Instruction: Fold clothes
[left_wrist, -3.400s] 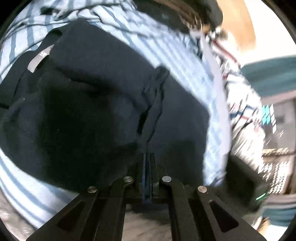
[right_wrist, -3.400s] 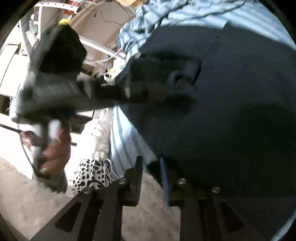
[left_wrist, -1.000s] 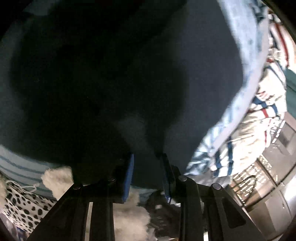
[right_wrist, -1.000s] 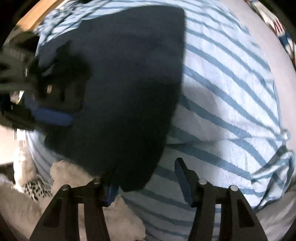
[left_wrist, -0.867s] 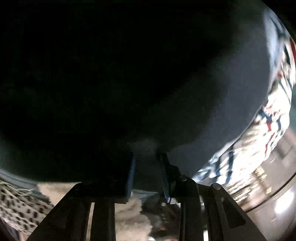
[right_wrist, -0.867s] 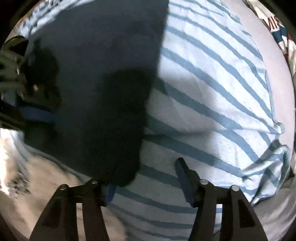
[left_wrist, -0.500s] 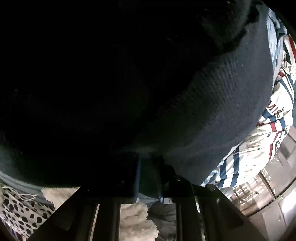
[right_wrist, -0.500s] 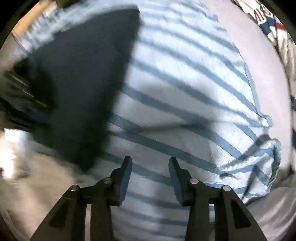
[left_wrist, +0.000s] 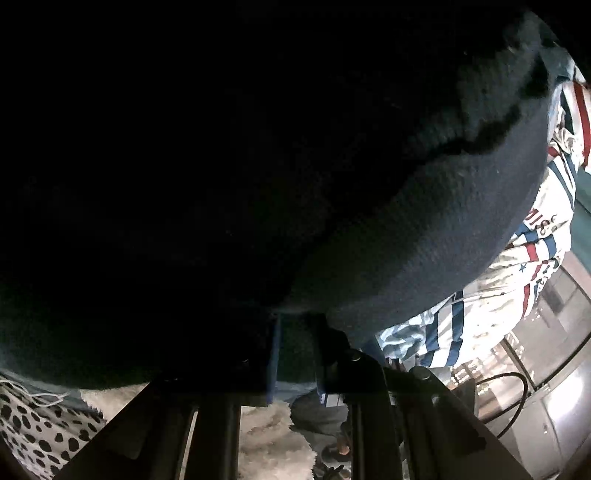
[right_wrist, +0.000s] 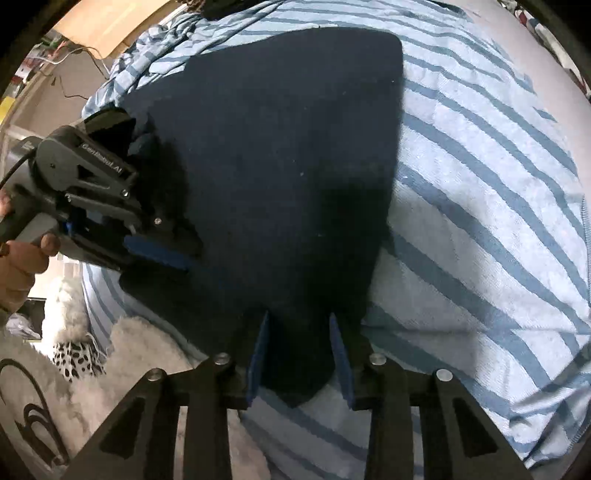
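A dark navy garment (right_wrist: 280, 177) lies flat on a blue-striped sheet (right_wrist: 480, 206). The left hand-held gripper (right_wrist: 162, 254) is clenched on its left edge. The right hand-held gripper (right_wrist: 299, 350), jaws just closing, straddles its near corner, pads apart from it. A garment (left_wrist: 532, 258) at the far side shows unreadable lettering.

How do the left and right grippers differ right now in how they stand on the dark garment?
The left gripper sits at the dark navy garment along its side edge, jaws narrow with cloth pinched between them; the right gripper straddles the near corner, jaws wider and just closing, pads not visibly pressing. The left gripper reaches in from the side, lying low over the cloth; the right points steeply down. Both have blue pads and work the same garment on the striped sheet.
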